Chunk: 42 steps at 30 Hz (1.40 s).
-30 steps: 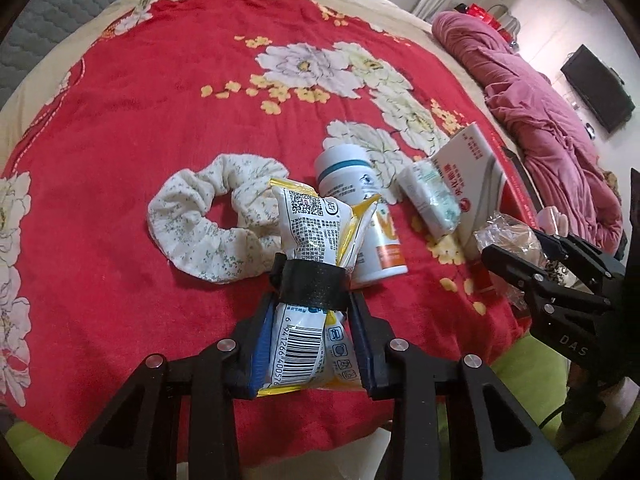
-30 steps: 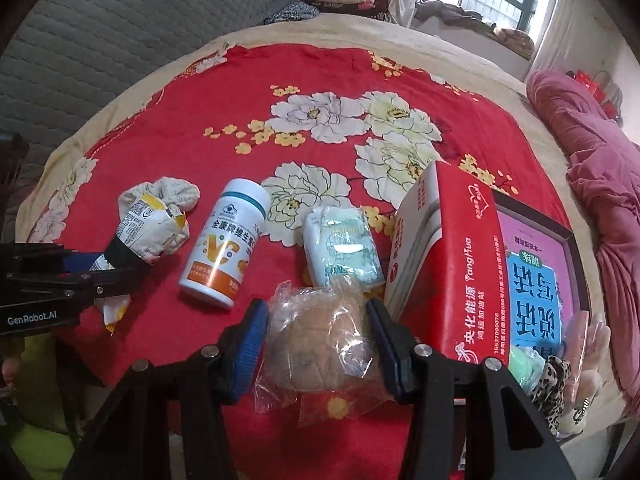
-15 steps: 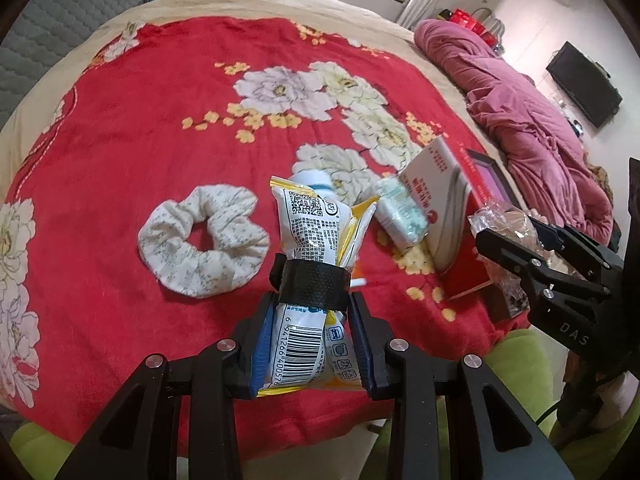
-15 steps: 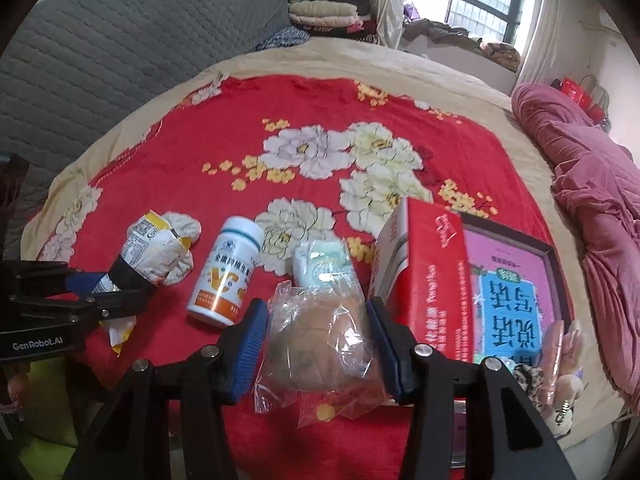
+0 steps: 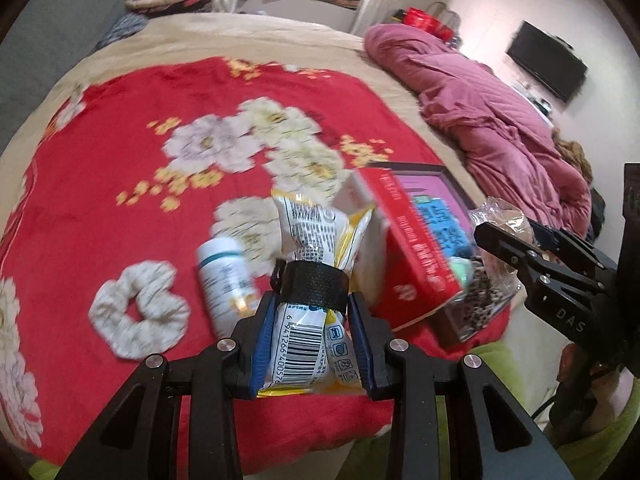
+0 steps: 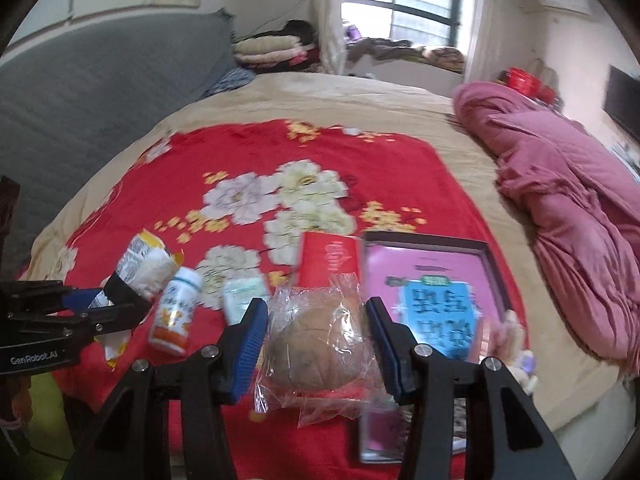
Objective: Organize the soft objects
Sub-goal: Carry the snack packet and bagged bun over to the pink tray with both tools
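The left gripper [image 5: 312,344] has its jaws clamped on a yellow-and-white snack packet [image 5: 308,248] at lower centre of the left wrist frame. The right gripper [image 6: 318,344] has its jaws clamped on a clear-bagged bun [image 6: 316,344] at lower centre, above the red floral blanket [image 6: 248,160]. A white scrunchie [image 5: 140,316] lies on the blanket at lower left.

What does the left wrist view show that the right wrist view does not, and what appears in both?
Only the left wrist view shows the floral scrunchie on the red blanket and the barcode on the snack packet in the left gripper.

Only the right wrist view shows the window and the pale green tissue pack.

Both show the white bottle, the red box, the pink book, the pink quilt, and the bagged bun in the right gripper.
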{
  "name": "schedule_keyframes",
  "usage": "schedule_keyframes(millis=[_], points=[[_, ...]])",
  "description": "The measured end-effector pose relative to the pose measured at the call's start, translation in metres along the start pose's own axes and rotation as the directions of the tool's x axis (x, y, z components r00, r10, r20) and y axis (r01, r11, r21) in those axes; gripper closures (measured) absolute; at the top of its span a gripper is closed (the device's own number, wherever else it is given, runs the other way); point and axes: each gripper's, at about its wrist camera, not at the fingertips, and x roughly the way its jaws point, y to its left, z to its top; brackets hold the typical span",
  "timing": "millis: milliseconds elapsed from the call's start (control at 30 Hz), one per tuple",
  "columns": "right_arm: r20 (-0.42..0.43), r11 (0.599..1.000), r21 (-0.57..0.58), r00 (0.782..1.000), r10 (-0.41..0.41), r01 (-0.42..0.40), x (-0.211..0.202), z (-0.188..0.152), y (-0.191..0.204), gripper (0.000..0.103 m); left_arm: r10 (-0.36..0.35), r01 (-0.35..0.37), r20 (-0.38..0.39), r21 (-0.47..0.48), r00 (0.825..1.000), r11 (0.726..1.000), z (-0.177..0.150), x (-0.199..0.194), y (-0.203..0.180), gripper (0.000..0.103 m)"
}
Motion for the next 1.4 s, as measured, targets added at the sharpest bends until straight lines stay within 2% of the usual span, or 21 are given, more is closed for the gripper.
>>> schedule_keyframes(millis=[200,267,300,367,400,467,500,567,600,633,700,733,1000,1200,1300,1367,1400], points=[[0.024,0.995,0.081,0.998,-0.053,0.051,-0.013,-0.006,-0.045,0.052,-0.031,0.03,0.014,0.065,0.999,0.997,0.016,0.006,-0.042,0.068],[0.025,0.992,0.116,0.998,-0.06,0.057,-0.011,-0.008,-0.061,0.052,-0.02,0.018,0.017,0.103,1.0,0.994,0.021,0.018,-0.056,0.073],[0.017,0.99,0.128,0.998,-0.061,0.059,-0.009,-0.008,-0.066,0.052,-0.013,0.012,0.009,0.111,1.0,0.994,0.023,0.027,-0.06,0.08],[0.025,0.987,0.154,0.998,-0.056,0.052,-0.006,-0.01,-0.077,0.052,0.001,0.002,-0.027,0.087,1.0,0.996,0.023,0.053,-0.056,0.085],[0.021,0.986,0.161,0.998,-0.054,0.05,-0.005,-0.011,-0.079,0.052,-0.017,0.02,-0.056,0.052,0.998,0.998,0.022,0.064,-0.051,0.088],[0.013,0.984,0.167,0.998,-0.056,0.052,-0.003,-0.015,-0.083,0.052,-0.033,0.036,-0.073,0.034,0.997,0.999,0.017,0.071,-0.043,0.088],[0.01,0.984,0.171,0.998,-0.055,0.053,-0.002,-0.018,-0.085,0.052,-0.017,0.02,-0.074,0.038,0.997,0.999,0.016,0.072,-0.041,0.088],[0.004,0.982,0.182,0.999,-0.051,0.049,-0.001,-0.022,-0.089,0.052,-0.017,0.019,-0.072,0.026,0.997,0.999,0.013,0.063,-0.033,0.087],[0.003,0.981,0.189,0.999,-0.051,0.05,0.001,-0.024,-0.09,0.052,-0.021,0.023,-0.065,0.031,0.998,0.999,0.012,0.059,-0.031,0.08],[0.003,0.98,0.196,0.999,-0.044,0.043,0.002,-0.025,-0.092,0.052,-0.007,0.01,-0.063,0.043,0.998,0.999,0.01,0.055,-0.028,0.066],[-0.001,0.978,0.202,0.999,-0.044,0.043,0.004,-0.027,-0.094,0.052,0.013,-0.008,-0.072,0.073,0.997,0.997,0.005,0.052,-0.024,0.049],[-0.001,0.978,0.203,0.999,-0.044,0.044,0.005,-0.027,-0.094,0.052,0.013,-0.006,-0.092,0.08,0.996,0.997,0.001,0.053,-0.019,0.046],[-0.001,0.971,0.228,0.997,-0.072,0.07,0.0,-0.03,-0.104,0.052,0.027,-0.001,-0.215,0.116,0.976,0.993,-0.038,0.083,-0.014,0.043],[0.009,0.964,0.252,0.996,-0.094,0.089,-0.009,-0.033,-0.117,0.052,0.076,-0.033,-0.278,0.158,0.958,0.987,-0.058,0.11,-0.02,0.044],[0.009,0.96,0.263,0.995,-0.104,0.098,-0.012,-0.035,-0.123,0.052,0.119,-0.068,-0.303,0.172,0.945,0.983,-0.068,0.125,-0.018,0.05],[0.005,0.956,0.273,0.994,-0.111,0.105,-0.013,-0.037,-0.128,0.052,0.127,-0.077,-0.296,0.177,0.947,0.981,-0.069,0.128,-0.019,0.052],[0.004,0.955,0.277,0.994,-0.113,0.108,-0.014,-0.038,-0.131,0.052,0.129,-0.079,-0.295,0.174,0.947,0.981,-0.068,0.128,-0.019,0.056]])
